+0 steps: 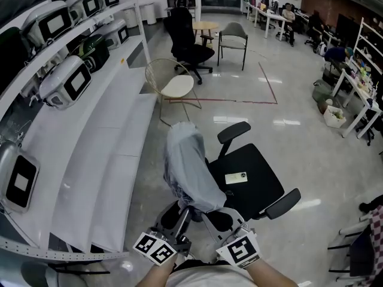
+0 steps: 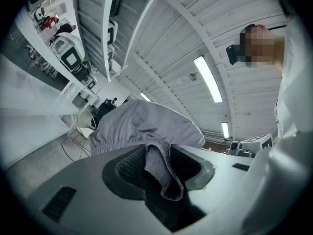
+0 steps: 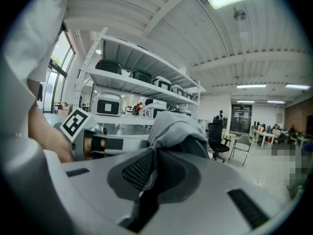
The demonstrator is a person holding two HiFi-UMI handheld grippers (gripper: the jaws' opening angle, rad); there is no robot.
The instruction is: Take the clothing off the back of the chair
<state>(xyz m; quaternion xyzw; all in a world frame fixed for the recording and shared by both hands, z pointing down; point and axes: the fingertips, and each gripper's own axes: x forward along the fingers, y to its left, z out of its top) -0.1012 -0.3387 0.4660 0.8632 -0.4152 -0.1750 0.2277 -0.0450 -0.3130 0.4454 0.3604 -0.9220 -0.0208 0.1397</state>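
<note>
A grey garment [image 1: 188,166] hangs over the back of a black office chair [image 1: 257,187] in the middle of the head view. Both grippers sit side by side at its lower hem, close to me. In the left gripper view a fold of the garment's [image 2: 146,124] elastic hem hangs between the jaws of my left gripper [image 2: 164,168]; it lies against one pad, with a dark gap beside the other. My right gripper [image 3: 155,163] has its jaws nearly together, pinching the garment's [image 3: 173,129] edge. From above, the left gripper [image 1: 181,211] and right gripper [image 1: 210,213] are partly hidden by cloth.
White shelving [image 1: 90,136] with several boxy machines runs along the left. A pale phone [image 1: 236,177] lies on the chair's seat. Beyond stand a wire chair [image 1: 173,82], another black office chair [image 1: 188,40] and a grey chair [image 1: 233,37]. Desks line the far right.
</note>
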